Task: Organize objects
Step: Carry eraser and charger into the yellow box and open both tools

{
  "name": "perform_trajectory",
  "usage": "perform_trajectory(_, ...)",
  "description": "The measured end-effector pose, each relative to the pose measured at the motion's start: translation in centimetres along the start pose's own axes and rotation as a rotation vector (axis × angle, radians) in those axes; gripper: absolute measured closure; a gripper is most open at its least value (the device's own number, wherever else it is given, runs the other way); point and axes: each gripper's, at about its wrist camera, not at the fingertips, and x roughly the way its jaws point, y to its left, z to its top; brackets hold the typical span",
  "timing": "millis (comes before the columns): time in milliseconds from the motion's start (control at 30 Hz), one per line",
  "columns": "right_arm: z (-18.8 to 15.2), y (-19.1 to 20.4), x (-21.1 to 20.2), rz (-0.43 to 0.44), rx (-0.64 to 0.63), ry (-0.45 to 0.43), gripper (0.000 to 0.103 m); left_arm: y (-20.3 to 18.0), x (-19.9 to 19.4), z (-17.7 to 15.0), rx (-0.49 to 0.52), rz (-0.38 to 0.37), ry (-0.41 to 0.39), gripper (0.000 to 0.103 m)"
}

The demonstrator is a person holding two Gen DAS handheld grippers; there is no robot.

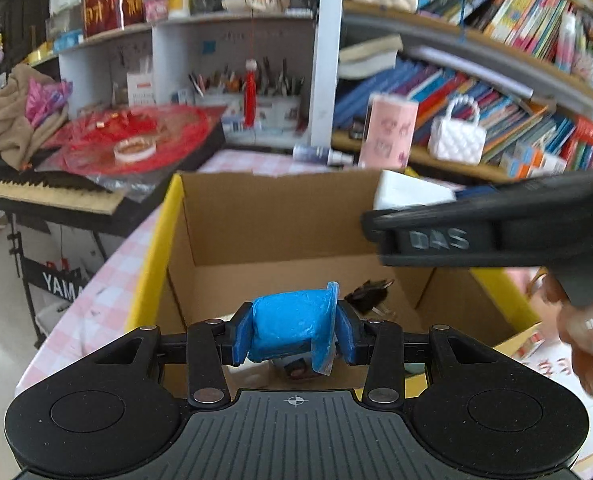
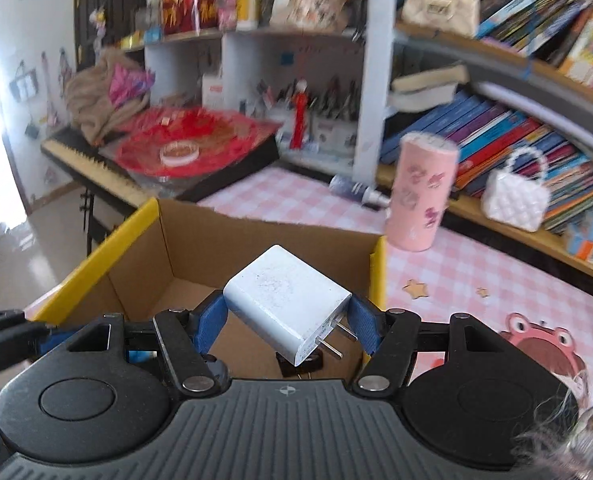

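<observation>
Already the box (image 1: 280,232), open on the pink checked table (image 2: 456,264) near its left edge, holds at least one dark plug (image 1: 370,294) on its floor. Both loads hang over the opening, so two drops seem left. The right gripper (image 2: 286,320) is closed on a white charger (image 2: 286,300), tilted, prongs down-right. The left gripper (image 1: 294,330) is clamped on a blue wrapped item (image 1: 292,320). A pink cup (image 2: 420,192) and bottle (image 2: 356,192) beyond the box's far side may remain to sort.
</observation>
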Motion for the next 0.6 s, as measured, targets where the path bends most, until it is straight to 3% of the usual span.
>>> perform_trajectory(333,0.5,1.3,6.7,0.083,-0.100,0.229,0.040,0.7,3.2,0.0,-0.054,0.005,0.101,0.061)
perform_trajectory(500,0.5,1.5,7.6,0.110,-0.109,0.301,0.040,0.7,3.8,0.0,-0.070,0.003,0.119,0.060)
perform_trajectory(600,0.5,1.3,7.6,0.124,-0.099,0.299,0.039,0.8,3.6,-0.1,-0.070,0.006,0.111,0.059)
